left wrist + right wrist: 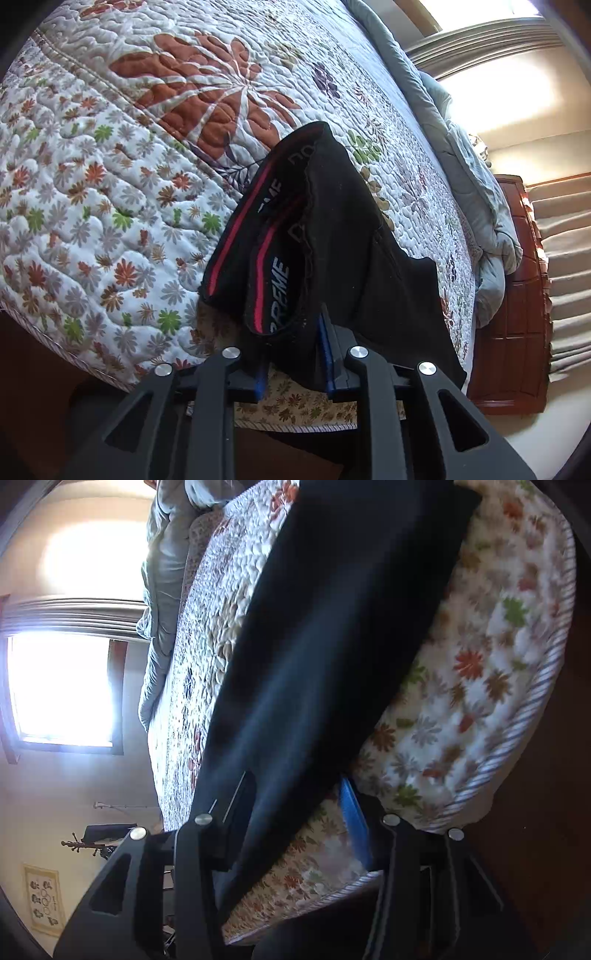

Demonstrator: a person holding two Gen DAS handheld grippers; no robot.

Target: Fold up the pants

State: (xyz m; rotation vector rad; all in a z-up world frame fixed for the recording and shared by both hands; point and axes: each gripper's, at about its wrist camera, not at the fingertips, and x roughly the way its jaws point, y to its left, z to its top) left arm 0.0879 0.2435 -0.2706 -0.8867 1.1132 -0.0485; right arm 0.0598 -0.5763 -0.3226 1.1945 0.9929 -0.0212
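The black pants (332, 236) lie on a floral quilted bed (110, 177), waistband with red stripes and white lettering turned up toward me. My left gripper (295, 354) has its blue-padded jaws apart around the waistband edge, which drapes over the right pad; no firm pinch shows. In the right wrist view a long black pant leg (332, 646) runs across the quilt (480, 686). My right gripper (295, 819) is open, the leg fabric lying between its fingers against the left one; the blue right pad (354, 823) stands clear of the cloth.
A grey-blue duvet (476, 192) is bunched along the far side of the bed. A red-brown wooden cabinet (517, 295) stands beyond the bed. A bright window (62, 686) and a wall picture (42, 897) show in the right wrist view. The quilt's striped edge (524, 716) is close by.
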